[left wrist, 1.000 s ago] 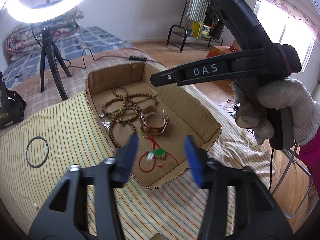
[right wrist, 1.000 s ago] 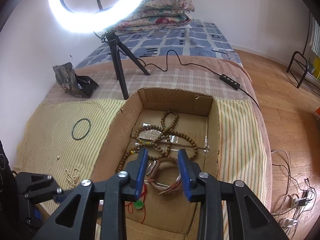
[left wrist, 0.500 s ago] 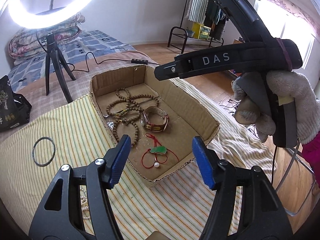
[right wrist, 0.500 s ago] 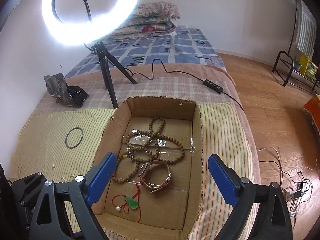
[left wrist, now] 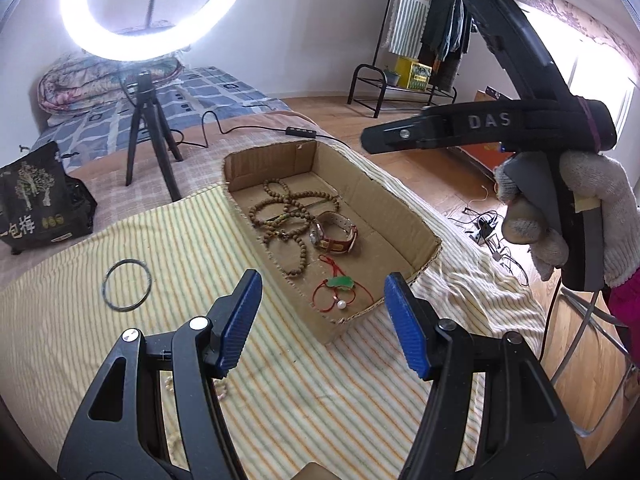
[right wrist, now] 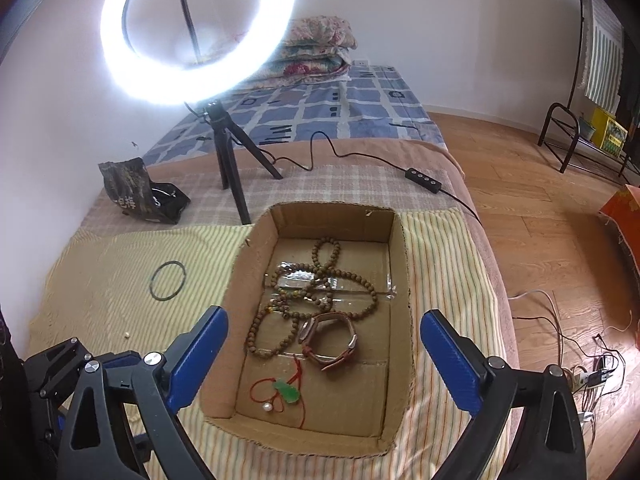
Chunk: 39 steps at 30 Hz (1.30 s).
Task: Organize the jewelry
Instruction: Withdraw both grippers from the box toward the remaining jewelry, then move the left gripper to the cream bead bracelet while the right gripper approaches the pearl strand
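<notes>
the cardboard box (right wrist: 402, 264) on the striped cloth (left wrist: 168, 240) holds wooden bead strands (right wrist: 320, 280), a watch (right wrist: 332, 336) and a red-corded green pendant (right wrist: 286, 391), beyond both spread, empty hand-held grippers: right (right wrist: 324, 358), lettered "das", left (left wrist: 320, 320). a black ring (left wrist: 127, 291) lies outside.

"DAS" on the right gripper (left wrist: 486, 122), "包梅" on the black snack bag (left wrist: 38, 204)

A pale bead strand (left wrist: 196, 386) on the striped cloth (left wrist: 300, 392) lies mostly hidden behind the left gripper's finger (left wrist: 236, 328) — its length cannot be told. The ring light (left wrist: 152, 8) is cut off by the top edge — likewise in the right view.
</notes>
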Each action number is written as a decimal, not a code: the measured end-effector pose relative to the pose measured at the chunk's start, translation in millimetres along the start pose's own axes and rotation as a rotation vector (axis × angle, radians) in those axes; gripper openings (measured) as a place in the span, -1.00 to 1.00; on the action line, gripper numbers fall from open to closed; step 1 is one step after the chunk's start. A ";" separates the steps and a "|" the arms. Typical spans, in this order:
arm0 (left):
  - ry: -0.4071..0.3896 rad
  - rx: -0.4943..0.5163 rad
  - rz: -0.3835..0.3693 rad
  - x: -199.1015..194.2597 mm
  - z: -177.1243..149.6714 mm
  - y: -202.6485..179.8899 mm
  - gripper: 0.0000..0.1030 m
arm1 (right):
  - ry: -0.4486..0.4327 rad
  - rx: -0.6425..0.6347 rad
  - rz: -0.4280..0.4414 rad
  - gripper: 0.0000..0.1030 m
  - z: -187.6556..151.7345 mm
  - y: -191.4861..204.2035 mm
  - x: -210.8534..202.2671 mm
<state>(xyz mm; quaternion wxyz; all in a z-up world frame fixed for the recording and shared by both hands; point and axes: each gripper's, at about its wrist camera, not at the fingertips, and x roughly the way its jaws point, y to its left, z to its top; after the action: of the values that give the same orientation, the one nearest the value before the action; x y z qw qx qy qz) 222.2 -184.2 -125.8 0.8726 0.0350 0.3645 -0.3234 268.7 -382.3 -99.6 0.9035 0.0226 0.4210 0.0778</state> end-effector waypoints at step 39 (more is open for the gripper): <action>0.082 -0.173 0.131 -74.0 -133.1 119.3 0.01 | 0.154 -0.178 0.311 0.28 -73.3 160.4 27.5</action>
<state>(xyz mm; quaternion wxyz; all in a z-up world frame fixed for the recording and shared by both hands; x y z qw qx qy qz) 172.0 -10.7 -195.4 0.8758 -0.0034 0.4235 -0.2315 210.7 -221.4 -150.5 0.8442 0.0013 0.4715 0.2550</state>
